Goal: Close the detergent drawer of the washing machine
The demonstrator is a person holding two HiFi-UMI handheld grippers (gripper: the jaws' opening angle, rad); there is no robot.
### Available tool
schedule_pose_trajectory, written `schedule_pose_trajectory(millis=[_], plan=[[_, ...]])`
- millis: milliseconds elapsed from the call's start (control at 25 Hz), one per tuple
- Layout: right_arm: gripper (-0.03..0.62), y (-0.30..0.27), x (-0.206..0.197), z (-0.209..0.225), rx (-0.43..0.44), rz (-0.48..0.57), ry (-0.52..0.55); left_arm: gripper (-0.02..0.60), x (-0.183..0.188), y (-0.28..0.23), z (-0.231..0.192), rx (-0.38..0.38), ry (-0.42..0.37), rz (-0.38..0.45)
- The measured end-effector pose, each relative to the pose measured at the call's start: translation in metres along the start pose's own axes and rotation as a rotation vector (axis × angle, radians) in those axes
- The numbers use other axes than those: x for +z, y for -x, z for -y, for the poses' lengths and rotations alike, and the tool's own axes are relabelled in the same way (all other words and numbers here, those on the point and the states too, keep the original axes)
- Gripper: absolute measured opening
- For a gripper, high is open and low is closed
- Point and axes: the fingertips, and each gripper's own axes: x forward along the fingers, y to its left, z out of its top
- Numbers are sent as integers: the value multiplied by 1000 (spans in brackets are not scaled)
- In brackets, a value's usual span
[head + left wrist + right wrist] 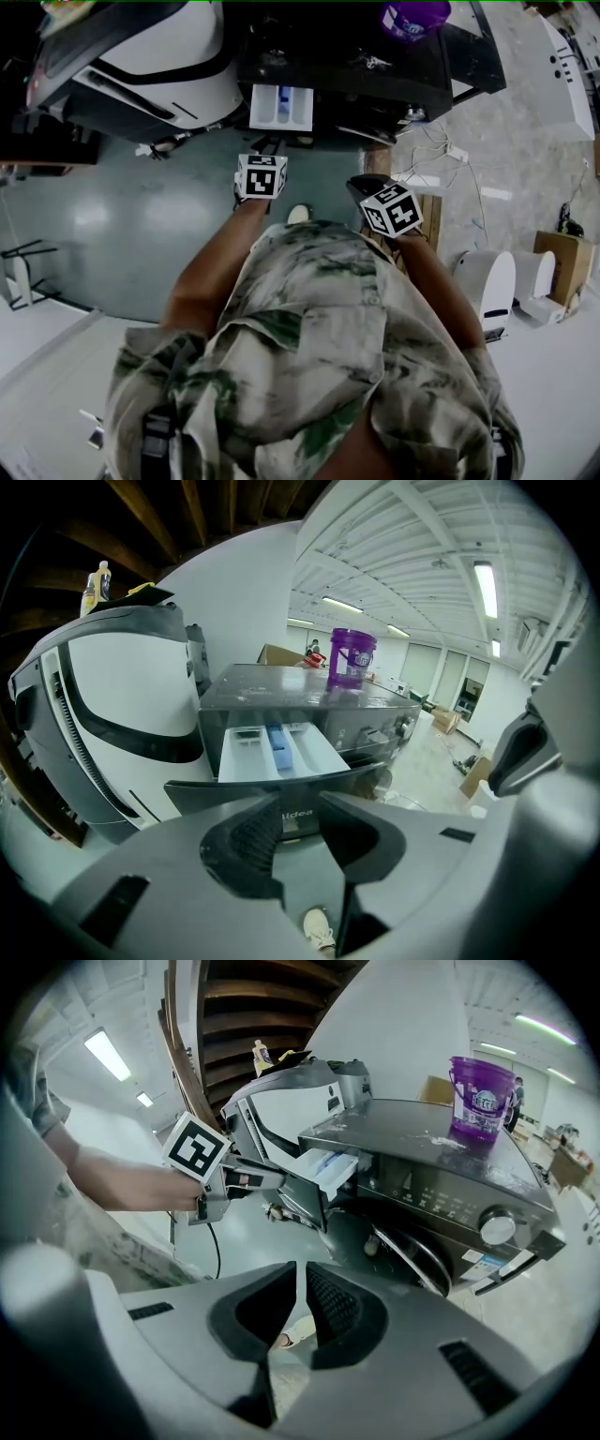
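Two grippers are held out in front of a dark washing machine (356,56) that stands on a grey-green floor (141,216). The detergent drawer (281,106) is at the machine's upper left corner and is pulled well out. Its pale compartments are open to view, with a blue insert in the middle one. Its dark front panel faces the person.

The left gripper (266,150) is lined up straight on with that panel. In the left gripper view its jaws stand a little apart with nothing between them, and the panel shows through the gap. In the right gripper view its tips are right at the panel, though whether they touch it cannot be told.

The right gripper (361,187) is lower and to the right, near the machine's round door and apart from the drawer. Its jaws are almost together, with only a thin slit between them, and they hold nothing.

On top of the washing machine, toward its right side, stands a purple bucket (414,17). To the left of the washing machine, just beside it, is a large white machine (159,56) with dark trim. A pale shoe (320,930) shows on the floor below the left gripper.
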Motion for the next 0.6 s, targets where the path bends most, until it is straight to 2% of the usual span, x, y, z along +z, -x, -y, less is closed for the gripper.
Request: schedule_pose_trajectory(millis=[600], plan=[[52,-3,3,7,-27,11,-41,127,15,-13,-9,-14,-15,6]])
